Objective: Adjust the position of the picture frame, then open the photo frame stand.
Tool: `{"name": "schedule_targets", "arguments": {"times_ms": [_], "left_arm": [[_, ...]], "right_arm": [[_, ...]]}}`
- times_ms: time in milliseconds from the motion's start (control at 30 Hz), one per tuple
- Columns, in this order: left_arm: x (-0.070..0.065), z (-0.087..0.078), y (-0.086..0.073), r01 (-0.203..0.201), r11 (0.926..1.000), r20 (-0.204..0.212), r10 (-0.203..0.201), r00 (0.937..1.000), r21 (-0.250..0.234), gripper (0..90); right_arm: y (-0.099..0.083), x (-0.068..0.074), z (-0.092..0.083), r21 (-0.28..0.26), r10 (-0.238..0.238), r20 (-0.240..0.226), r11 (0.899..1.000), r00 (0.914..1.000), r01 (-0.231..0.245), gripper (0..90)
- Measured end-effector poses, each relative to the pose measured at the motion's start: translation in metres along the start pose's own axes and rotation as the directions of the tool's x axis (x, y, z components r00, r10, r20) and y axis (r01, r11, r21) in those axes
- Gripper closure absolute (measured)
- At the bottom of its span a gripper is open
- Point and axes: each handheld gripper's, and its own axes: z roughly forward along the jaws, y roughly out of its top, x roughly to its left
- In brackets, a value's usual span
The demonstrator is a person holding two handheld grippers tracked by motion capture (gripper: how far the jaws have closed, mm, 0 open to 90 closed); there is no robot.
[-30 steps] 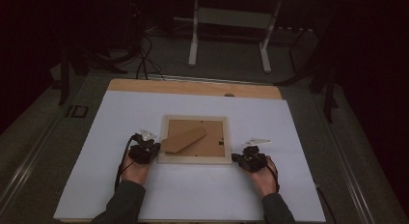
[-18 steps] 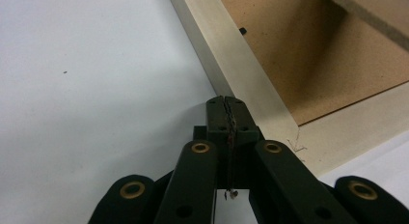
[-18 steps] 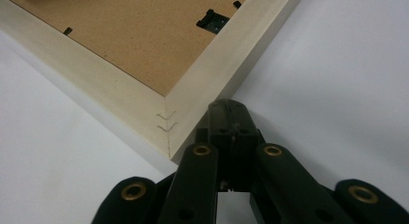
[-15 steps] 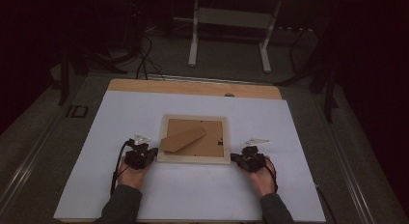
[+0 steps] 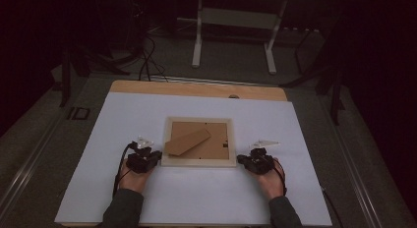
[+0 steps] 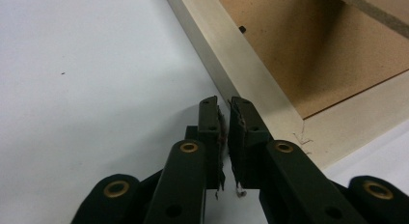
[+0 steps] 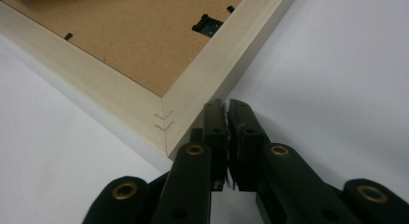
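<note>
Square pale-wood frame (image 5: 198, 163) with matte fibreboard backing (image 5: 216, 139) lies on white table (image 5: 147, 115).

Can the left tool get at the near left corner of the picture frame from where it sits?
Probably yes: the left tool, jaws shut, sits right beside the picture frame edge with bare white table sheet around it.

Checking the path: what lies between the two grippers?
The frame, lying face down on the white sheet, with its brown stand on the backing. High view shows the left gripper and right gripper at its near corners.
</note>
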Motion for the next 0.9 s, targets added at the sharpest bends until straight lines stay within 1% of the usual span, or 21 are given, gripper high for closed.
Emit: {"name": "schedule_targets", "arguments": {"times_ms": [33,67,100,167,267,300,367,433,500,567,600,633,667,700,733,767,900], "left_arm": [[0.001,-0.001,0.0,0.007,1.0,0.0,-0.007,1.0,-0.004,83.3],[0.003,-0.002,0.001,0.012,0.9999,0.0,-0.012,0.9999,-0.009,83.3],[0.006,-0.005,0.002,0.019,0.9995,0.003,-0.019,0.9998,-0.025,82.2],[0.01,-0.009,0.003,0.032,0.9988,0.01,-0.032,0.9994,-0.038,80.8],[0.013,-0.012,0.004,0.036,0.9983,0.014,-0.035,0.9993,-0.046,79.0],[0.015,-0.014,0.004,0.034,0.9981,0.028,-0.033,0.9991,-0.052,77.6],[0.016,-0.016,0.005,0.033,0.9977,0.032,-0.031,0.999,-0.059,76.4],[0.016,-0.018,0.005,0.039,0.9969,0.036,-0.037,0.9987,-0.069,76.0],[0.017,-0.019,0.006,0.043,0.9965,0.038,-0.04,0.9985,-0.072,74.1],[0.017,-0.019,0.006,0.042,0.9966,0.039,-0.039,0.9985,-0.071,71.4],[0.017,-0.02,0.008,0.038,0.9964,0.05,-0.034,0.9982,-0.076,70.1],[0.017,-0.02,0.008,0.038,0.9964,0.05,-0.034,0.9982,-0.076,69.3],[0.018,-0.022,0.009,0.038,0.9962,0.064,-0.033,0.9974,-0.079,69.3],[0.018,-0.023,0.009,0.036,0.996,0.071,-0.03,0.997,-0.082,68.7],[0.018,-0.023,0.009,0.036,0.996,0.071,-0.03,0.997,-0.082,67.7],[0.018,-0.025,0.01,0.025,0.9962,0.075,-0.018,0.997,-0.084,66.6],[0.017,-0.027,0.012,0.016,0.996,0.085,-0.009,0.9964,-0.088,64.4]], "right_arm": [[0.0,0.0,-0.001,-0.003,-0.011,0.009,1.0,0.9999,0.011,83.3],[0.0,0.0,-0.001,-0.003,-0.011,0.009,1.0,0.9999,0.011,83.3],[0.001,0.002,0.0,-0.002,-0.022,0.02,1.0,0.9996,0.022,80.5],[0.002,0.003,0.0,-0.004,-0.027,0.024,1.0,0.9993,0.028,79.0],[0.003,0.003,-0.001,-0.005,-0.033,0.03,0.999,0.999,0.033,76.5],[0.003,0.002,-0.003,-0.009,-0.024,0.033,1.0,0.9992,0.025,72.2],[0.003,0.0,-0.004,-0.011,-0.008,0.024,1.0,0.9997,0.008,70.1],[0.003,-0.001,-0.005,-0.013,-0.009,0.024,1.0,0.9997,0.009,69.6],[0.004,-0.003,-0.007,-0.022,-0.006,0.026,1.0,0.9996,0.006,67.0],[0.004,-0.003,-0.009,-0.028,-0.004,0.025,1.0,0.9997,0.005,65.8],[0.005,-0.003,-0.01,-0.031,-0.002,0.024,1.0,0.9997,0.002,65.0],[0.005,-0.003,-0.01,-0.031,-0.002,0.024,1.0,0.9997,0.002,65.0],[0.005,-0.004,-0.011,-0.032,-0.003,0.023,0.999,0.9997,0.003,64.0],[0.005,-0.005,-0.011,-0.025,0.003,0.012,1.0,0.9999,-0.003,61.7],[0.005,-0.005,-0.011,-0.025,0.003,0.012,1.0,0.9999,-0.003,61.7],[0.004,-0.006,-0.01,-0.013,0.005,0.006,1.0,1.0,-0.005,60.7],[0.005,-0.005,-0.009,-0.01,0.005,0.008,1.0,1.0,-0.005,59.0]]}}
